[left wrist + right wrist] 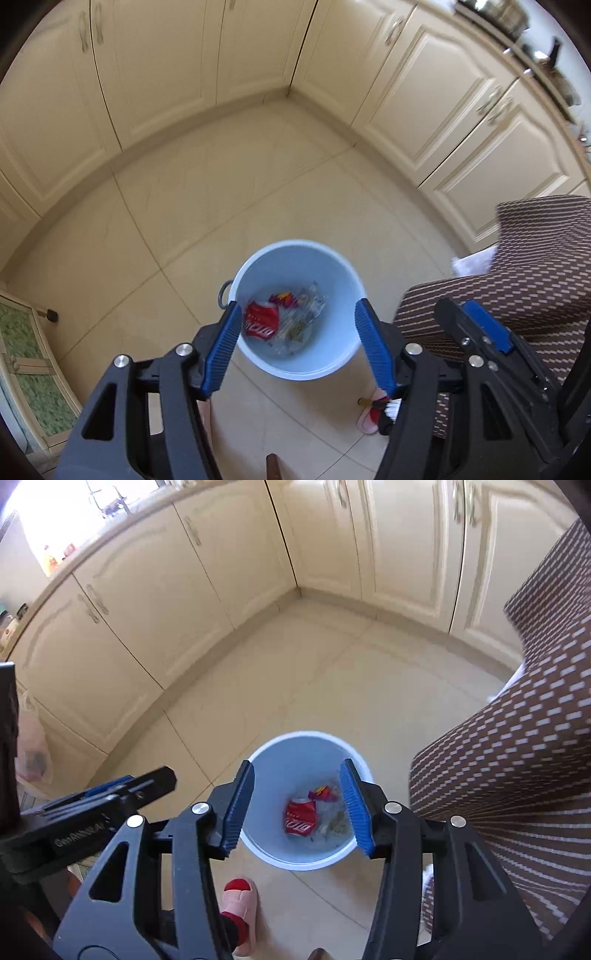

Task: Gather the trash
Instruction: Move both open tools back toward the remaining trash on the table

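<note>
A light blue bucket [295, 258] stands on the tiled floor; it also shows in the right wrist view [295, 749]. Inside lie a crushed red can [260, 324] [300, 818], a purple and yellow wrapper [283, 298] [322, 793] and clear crumpled plastic [308, 314]. My left gripper [297, 314] is open and empty above the bucket. My right gripper [297, 775] is open and empty above the bucket too. The right gripper shows in the left wrist view [480, 325], and the left gripper in the right wrist view [122, 786].
Cream cabinet doors [184, 55] wrap the floor corner behind the bucket. A brown patterned cloth [517, 273] [517, 775] hangs at the right. A pink slipper with a red sock [240, 897] stands near the bucket. A plastic bag [31, 753] sits at the left.
</note>
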Demonstrator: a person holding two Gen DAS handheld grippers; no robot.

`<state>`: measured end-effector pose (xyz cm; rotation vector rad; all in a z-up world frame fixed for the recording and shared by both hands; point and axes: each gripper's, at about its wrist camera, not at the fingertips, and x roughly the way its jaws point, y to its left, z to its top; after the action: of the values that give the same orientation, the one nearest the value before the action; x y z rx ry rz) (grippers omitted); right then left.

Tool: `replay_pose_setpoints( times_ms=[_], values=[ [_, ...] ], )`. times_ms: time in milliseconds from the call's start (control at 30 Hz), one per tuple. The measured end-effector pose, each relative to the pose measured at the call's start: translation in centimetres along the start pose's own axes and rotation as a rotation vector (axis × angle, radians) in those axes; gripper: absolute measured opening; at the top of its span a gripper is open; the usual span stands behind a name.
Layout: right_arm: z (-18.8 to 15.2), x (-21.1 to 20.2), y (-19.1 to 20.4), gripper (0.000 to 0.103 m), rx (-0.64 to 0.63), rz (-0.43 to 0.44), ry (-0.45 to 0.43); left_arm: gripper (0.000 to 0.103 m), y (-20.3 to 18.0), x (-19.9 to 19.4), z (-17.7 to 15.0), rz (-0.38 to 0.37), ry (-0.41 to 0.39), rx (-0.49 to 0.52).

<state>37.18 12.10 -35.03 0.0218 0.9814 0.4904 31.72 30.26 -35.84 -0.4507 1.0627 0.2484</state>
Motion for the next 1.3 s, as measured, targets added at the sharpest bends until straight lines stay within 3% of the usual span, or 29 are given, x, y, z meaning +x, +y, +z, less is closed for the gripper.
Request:
replay_pose_setpoints(
  times_ms=[300, 467, 733, 1000, 1300],
  values=[
    [0.1, -13.9, 1.1, 0.054, -0.061, -0.042, -0.224, 0.067, -7.0, -14.1, -1.9, -0.055, -0.24, 0.124],
    [-0.9, -23.3, -1.1, 0.06, -0.035, -0.092, -0.374, 0.073, -12.0, -20.8, -3.9, -0.09, -0.359, 0.214],
    [-3.6, -34.9, -5.2, 0.068, 0.013, -0.173, -0.549, 0.076, -19.4, -27.7, -7.3, -0.167, -0.462, 0.36],
    [-7.7, -41.8, -11.8, 0.074, 0.12, -0.292, -0.624, 0.077, -26.4, -29.7, -11.3, -0.253, -0.462, 0.515],
    [-12.4, -45.3, -21.0, 0.078, 0.283, -0.488, -0.61, 0.077, -33.4, -26.8, -14.9, -0.327, -0.339, 0.656]
  ],
)
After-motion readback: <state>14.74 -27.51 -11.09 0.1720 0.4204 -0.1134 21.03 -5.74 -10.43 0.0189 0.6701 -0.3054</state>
